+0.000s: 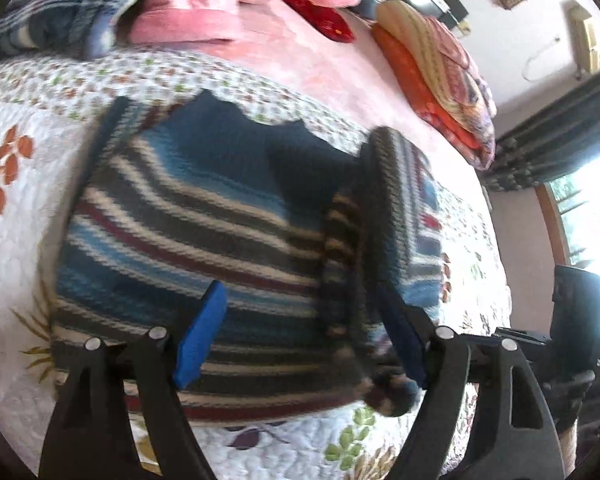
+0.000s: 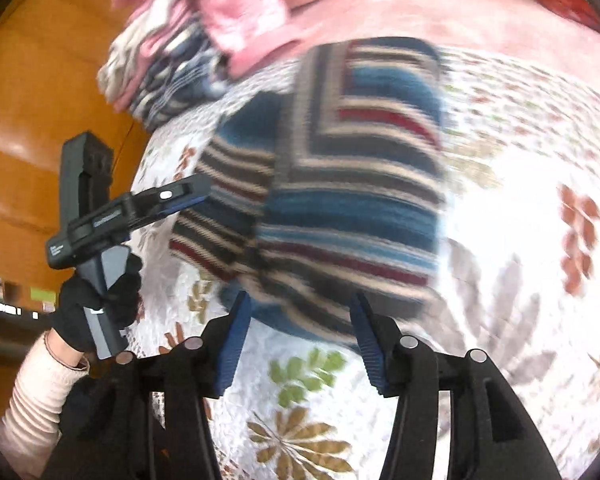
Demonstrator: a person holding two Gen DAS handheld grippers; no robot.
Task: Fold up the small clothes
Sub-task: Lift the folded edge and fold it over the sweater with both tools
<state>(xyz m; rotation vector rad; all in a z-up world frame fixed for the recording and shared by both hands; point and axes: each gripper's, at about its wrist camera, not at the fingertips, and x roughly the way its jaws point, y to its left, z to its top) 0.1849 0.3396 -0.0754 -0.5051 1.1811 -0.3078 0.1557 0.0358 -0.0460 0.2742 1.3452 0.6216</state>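
Two grippers hung over one small striped sweater [image 1: 204,232] lying on the floral quilt [image 1: 16,208] of the bed. In the left wrist view the sweater filled the centre of the frame, its long axis running from bottom to top, one side already folded over at the right. The left gripper [image 1: 300,340] had its jaws spread, empty, right above the hem. In the right wrist view the sweater [image 2: 340,184] sat in the upper middle, just beyond the right gripper [image 2: 298,346], whose jaws were likewise spread and holding nothing. The left gripper looked nearer, so the unfolded side probably fell to it.
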